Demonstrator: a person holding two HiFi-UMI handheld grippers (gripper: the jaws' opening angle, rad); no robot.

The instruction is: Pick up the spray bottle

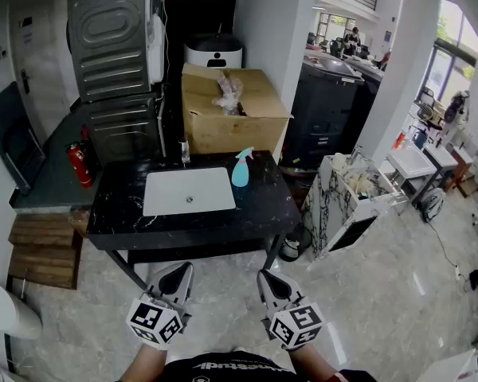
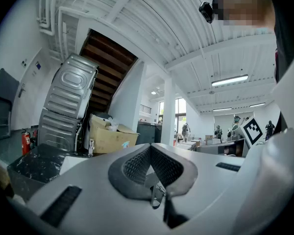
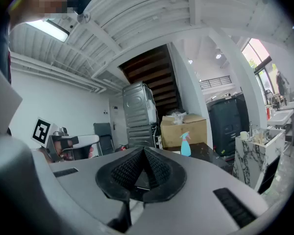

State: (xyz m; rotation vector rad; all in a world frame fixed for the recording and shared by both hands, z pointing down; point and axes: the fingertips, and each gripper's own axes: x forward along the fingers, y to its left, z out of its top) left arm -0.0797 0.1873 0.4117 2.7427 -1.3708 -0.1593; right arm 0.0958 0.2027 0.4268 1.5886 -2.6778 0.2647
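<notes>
A teal spray bottle stands upright on the black marble table, at the right back corner of a white sink basin. Both grippers hang low in front of the table's near edge, well short of the bottle. My left gripper is shut and holds nothing, and my right gripper is likewise shut and empty. In the right gripper view the bottle shows just right of the closed tips. From the left gripper the bottle is a small far speck.
An open cardboard box sits behind the table, beside a tall metal appliance. A red fire extinguisher stands at the left, above wooden pallets. A white marbled cabinet is right of the table. A small tap stands behind the sink.
</notes>
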